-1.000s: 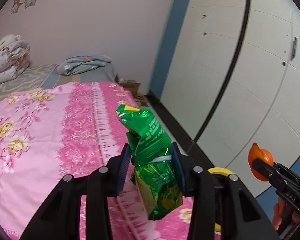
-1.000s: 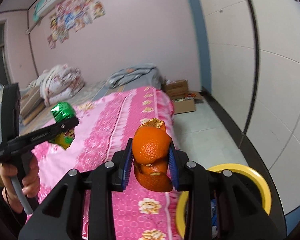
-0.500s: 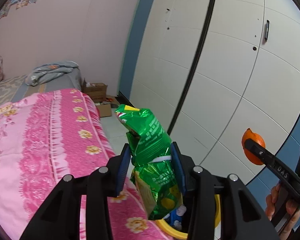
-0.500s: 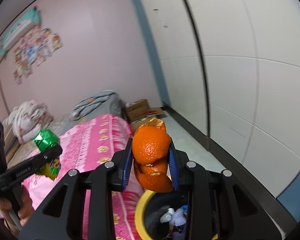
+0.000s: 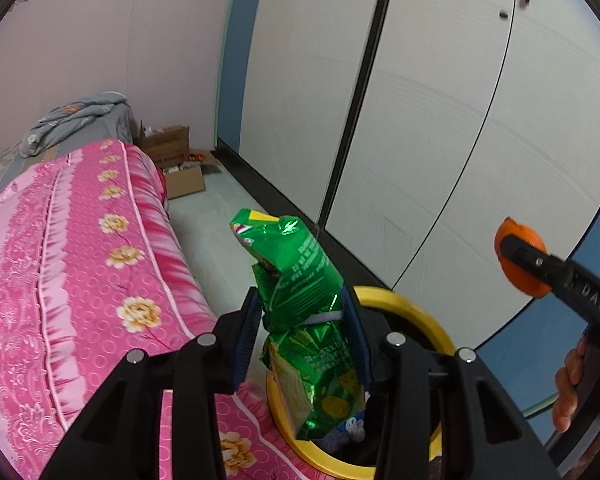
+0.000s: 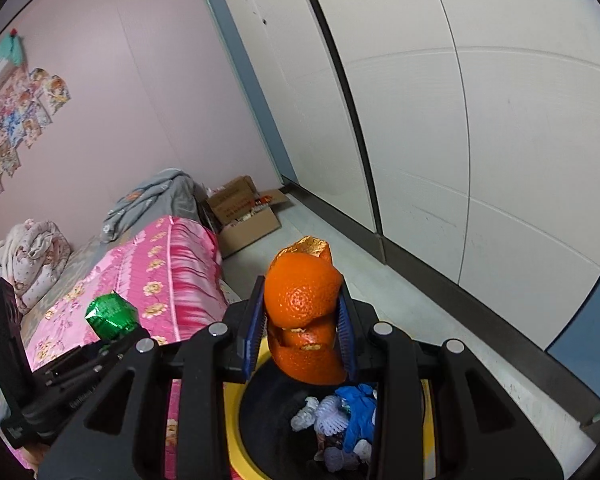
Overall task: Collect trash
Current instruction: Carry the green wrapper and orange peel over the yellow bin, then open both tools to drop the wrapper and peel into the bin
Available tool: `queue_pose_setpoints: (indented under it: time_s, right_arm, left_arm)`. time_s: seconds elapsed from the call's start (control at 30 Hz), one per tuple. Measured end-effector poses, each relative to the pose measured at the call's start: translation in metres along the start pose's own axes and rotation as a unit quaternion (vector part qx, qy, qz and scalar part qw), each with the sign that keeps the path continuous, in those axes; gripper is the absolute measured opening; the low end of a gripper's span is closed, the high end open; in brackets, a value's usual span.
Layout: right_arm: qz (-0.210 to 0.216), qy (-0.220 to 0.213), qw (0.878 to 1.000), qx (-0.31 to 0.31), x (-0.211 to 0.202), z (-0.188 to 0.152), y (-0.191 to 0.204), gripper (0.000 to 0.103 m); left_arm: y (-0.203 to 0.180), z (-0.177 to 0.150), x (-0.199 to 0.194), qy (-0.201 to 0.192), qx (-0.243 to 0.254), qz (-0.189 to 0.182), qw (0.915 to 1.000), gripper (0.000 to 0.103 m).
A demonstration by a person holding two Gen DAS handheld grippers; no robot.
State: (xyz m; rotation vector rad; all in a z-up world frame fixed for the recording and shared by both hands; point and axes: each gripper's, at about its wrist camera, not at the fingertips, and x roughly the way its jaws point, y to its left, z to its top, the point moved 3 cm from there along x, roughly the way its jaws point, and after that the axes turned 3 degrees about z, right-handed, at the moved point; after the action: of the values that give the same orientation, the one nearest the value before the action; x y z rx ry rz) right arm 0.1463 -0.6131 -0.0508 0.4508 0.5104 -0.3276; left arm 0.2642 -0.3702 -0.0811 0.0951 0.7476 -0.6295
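Left wrist view shows the left gripper [image 5: 302, 334] clamped across the waist of a green foil snack bag [image 5: 304, 316], pinched where the foil is already creased and gathered. The bag hangs above the near rim of the yellow-rimmed trash bin [image 5: 410, 308], with its lower end dipping toward the opening. It looks light and crinkly, probably near empty, so the hold need only be gentle; foil is slick, though, and a grip on the crumpled middle is safer than one on a smooth flat panel.

In the right wrist view, the right gripper [image 6: 302, 330] is closed on a stack of orange peel [image 6: 302, 316], with blue pads pressing both flanks. The peel sits directly above the bin's dark interior [image 6: 276, 408], where a blue glove [image 6: 358, 412] and some white scraps (tissue or foam netting, hard to tell which) already lie. Peel is soft, springy and a little oily, and the loose curled pieces could slide apart, so squeezing them together across the widest part suits them best.

A pink floral bedspread [image 5: 80, 280] lies just beside the bin, close enough that a stray drop could land on it.
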Motion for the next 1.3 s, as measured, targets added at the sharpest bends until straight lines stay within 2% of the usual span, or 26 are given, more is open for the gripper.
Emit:
queue_pose_setpoints:
  time_s: [0.3, 0.53, 0.73, 0.87, 0.93, 1.0, 1.3]
  right_arm:
    - [-0.014, 0.036, 0.999, 0.022, 0.038, -0.021, -0.022, 0.031]
    - [-0.024, 0.057, 0.997, 0.036, 0.058, -0.032, -0.03, 0.031]
    - [-0.03, 0.048, 0.998, 0.032, 0.055, -0.032, -0.032, 0.033]
    - [-0.031, 0.043, 0.998, 0.034, 0.051, -0.031, -0.031, 0.036]
    - [-0.033, 0.037, 0.998, 0.034, 0.047, -0.03, -0.03, 0.048]
    - [-0.036, 0.031, 0.998, 0.036, 0.042, -0.028, -0.031, 0.05]
    - [-0.036, 0.014, 0.999, 0.033, 0.02, -0.02, -0.024, 0.051]
  left_arm:
    - [-0.014, -0.024, 0.044, 0.044, 0.02, -0.004, 0.9988, 0.038]
    - [-0.021, -0.035, 0.06, 0.066, 0.027, -0.008, 0.9974, 0.039]
    - [-0.024, -0.033, 0.059, 0.063, 0.035, -0.015, 0.9973, 0.04]
    - [-0.023, -0.032, 0.057, 0.064, 0.031, -0.025, 0.9972, 0.047]
    - [-0.024, -0.032, 0.055, 0.063, 0.031, -0.028, 0.9972, 0.052]
    - [-0.023, -0.033, 0.052, 0.061, 0.027, -0.03, 0.9973, 0.056]
    - [-0.003, -0.021, 0.019, 0.03, -0.006, -0.032, 0.999, 0.057]
